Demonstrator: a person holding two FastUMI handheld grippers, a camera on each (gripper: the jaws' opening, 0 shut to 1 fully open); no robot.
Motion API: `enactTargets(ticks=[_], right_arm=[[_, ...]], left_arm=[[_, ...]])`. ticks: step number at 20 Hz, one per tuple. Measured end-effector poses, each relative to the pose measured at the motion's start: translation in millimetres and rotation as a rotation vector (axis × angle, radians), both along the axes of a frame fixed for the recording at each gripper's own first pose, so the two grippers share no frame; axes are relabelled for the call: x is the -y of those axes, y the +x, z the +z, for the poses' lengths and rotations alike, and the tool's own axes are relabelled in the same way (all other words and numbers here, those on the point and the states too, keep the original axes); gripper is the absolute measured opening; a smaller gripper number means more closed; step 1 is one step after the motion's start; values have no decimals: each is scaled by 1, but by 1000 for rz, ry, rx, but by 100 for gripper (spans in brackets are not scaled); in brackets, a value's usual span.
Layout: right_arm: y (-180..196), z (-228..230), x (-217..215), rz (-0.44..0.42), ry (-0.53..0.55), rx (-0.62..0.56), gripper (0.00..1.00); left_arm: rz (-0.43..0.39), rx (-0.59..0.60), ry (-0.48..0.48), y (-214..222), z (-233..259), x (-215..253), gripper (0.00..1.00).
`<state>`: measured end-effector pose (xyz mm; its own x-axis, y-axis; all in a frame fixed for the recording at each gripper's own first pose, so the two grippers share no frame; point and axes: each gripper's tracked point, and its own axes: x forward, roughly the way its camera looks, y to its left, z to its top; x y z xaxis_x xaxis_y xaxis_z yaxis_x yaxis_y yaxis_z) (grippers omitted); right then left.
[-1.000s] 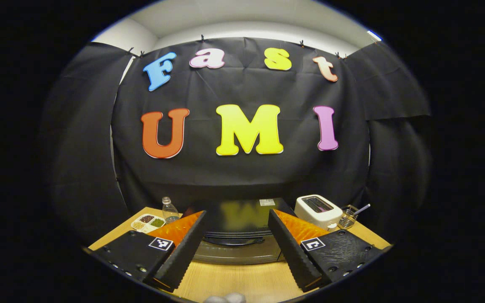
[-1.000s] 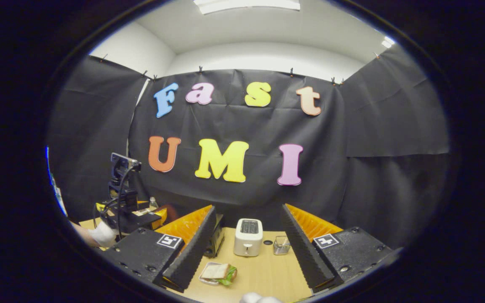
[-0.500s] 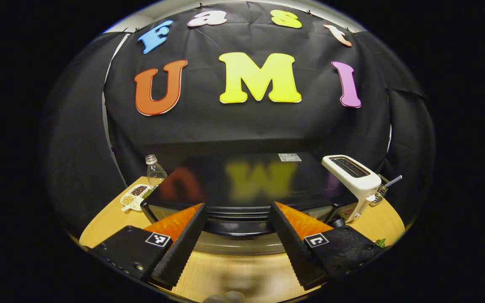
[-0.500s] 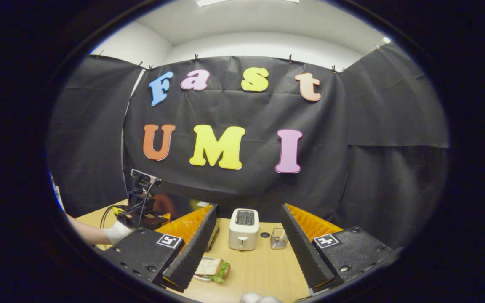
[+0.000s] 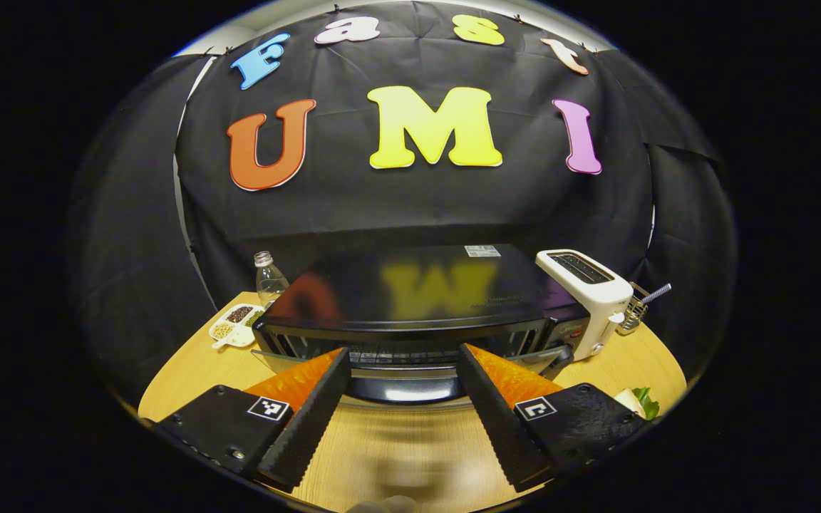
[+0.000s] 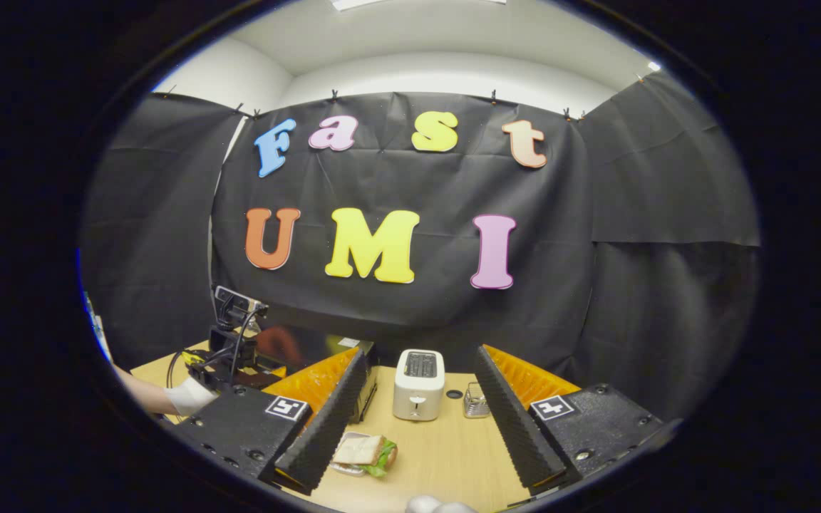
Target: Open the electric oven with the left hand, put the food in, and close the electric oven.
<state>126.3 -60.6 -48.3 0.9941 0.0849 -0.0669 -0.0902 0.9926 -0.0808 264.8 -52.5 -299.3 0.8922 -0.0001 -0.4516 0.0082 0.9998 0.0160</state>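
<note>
Left gripper view: low over the tabletop [image 5: 189, 370], facing the oven [image 5: 417, 299] front, close. Right gripper view: farther back, offset to the right, facing the wall. Both share oven [image 6: 332, 349], toaster [image 6: 417, 385] [image 5: 585, 285] and sandwich [image 6: 364, 452].

Glossy black top on the electric oven [image 5: 417, 288], mirror-smooth and catching reflections, with a shiny metal-looking handle [image 5: 407, 392] along its front; pale wood-grain worktop [image 5: 410, 456], smooth and matt; the toaster [image 5: 585, 288] looks like smooth white plastic; clear plastic bottle [image 5: 266, 278] near the worktop's back left corner; matt black cloth wall [image 6: 667, 214], creased.
</note>
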Motion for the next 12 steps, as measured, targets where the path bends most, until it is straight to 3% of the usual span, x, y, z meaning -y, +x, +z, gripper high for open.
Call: enactTargets(ticks=[12], right_arm=[[-21, -14, -13, 21, -11, -27, 99]], left_arm=[[-15, -111, -23, -90, -56, 3, 99]])
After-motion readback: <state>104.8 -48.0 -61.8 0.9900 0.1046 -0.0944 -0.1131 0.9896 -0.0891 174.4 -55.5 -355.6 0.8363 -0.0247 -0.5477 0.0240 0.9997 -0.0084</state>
